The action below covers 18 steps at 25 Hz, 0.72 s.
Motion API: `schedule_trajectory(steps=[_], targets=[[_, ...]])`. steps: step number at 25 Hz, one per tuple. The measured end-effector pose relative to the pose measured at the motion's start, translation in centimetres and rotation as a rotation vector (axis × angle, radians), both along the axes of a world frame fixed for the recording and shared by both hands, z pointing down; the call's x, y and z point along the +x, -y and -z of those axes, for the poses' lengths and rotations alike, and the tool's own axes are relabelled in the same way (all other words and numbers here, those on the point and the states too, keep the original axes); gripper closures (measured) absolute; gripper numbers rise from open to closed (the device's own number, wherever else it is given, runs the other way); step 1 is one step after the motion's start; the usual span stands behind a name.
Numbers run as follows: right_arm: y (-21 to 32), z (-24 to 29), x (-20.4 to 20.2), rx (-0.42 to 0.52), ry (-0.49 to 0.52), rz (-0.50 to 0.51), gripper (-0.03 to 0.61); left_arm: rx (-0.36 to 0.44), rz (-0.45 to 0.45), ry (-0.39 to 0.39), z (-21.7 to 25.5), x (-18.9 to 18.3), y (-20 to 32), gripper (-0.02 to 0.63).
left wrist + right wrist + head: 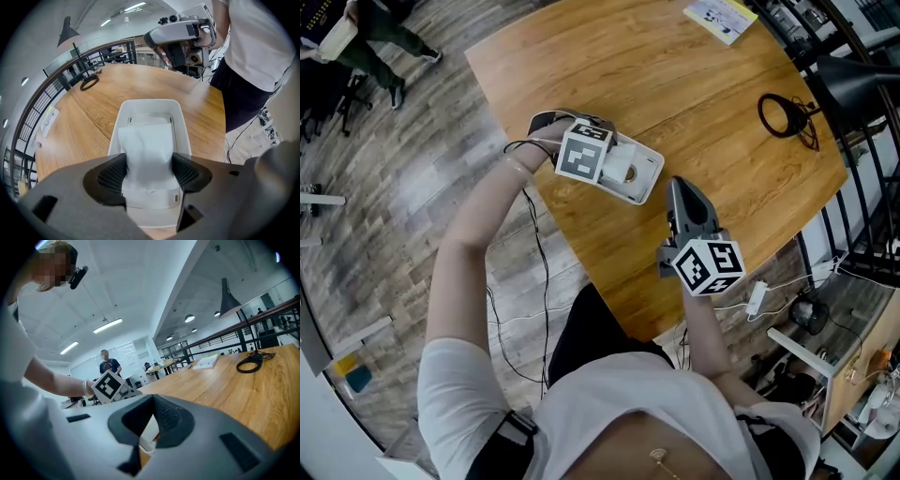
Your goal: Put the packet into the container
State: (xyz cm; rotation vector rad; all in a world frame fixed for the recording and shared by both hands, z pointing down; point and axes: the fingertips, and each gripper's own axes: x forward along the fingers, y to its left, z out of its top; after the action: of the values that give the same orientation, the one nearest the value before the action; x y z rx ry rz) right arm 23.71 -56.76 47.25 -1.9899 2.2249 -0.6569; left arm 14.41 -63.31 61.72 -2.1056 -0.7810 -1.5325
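Left gripper (149, 174) pinches the white packet (145, 145) between its pads, packet's far end down inside the white container (150, 105) on the wooden table (89, 122). Right gripper (151, 416) hovers near the container, jaws pressed together, empty.

The desk (703, 112) is smooth wood with a soft sheen (grain plainly visible). The container (151, 102) is smooth white plastic; the packet (147, 150) looks matt white and faintly creased.
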Motion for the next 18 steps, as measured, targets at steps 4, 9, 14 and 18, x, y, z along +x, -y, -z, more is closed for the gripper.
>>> schedule_trajectory(steps=[4,9,14,18], targets=[[-0.1,-0.1,-0.1,0.000,0.002,0.002,0.568,0.014,-0.007,0.003,-0.3,0.1,-0.1,0.307],[-0.2,0.2,-0.3,0.007,0.006,0.002,0.568,0.024,-0.004,-0.005,-0.1,-0.1,0.0,0.287],[-0.3,0.3,-0.2,0.007,0.002,0.001,0.568,0.008,0.031,0.009,0.6,0.0,0.5,0.241],[-0.4,0.4,-0.4,0.011,0.001,0.003,0.568,-0.036,0.065,-0.017,2.3,0.3,0.3,0.224]])
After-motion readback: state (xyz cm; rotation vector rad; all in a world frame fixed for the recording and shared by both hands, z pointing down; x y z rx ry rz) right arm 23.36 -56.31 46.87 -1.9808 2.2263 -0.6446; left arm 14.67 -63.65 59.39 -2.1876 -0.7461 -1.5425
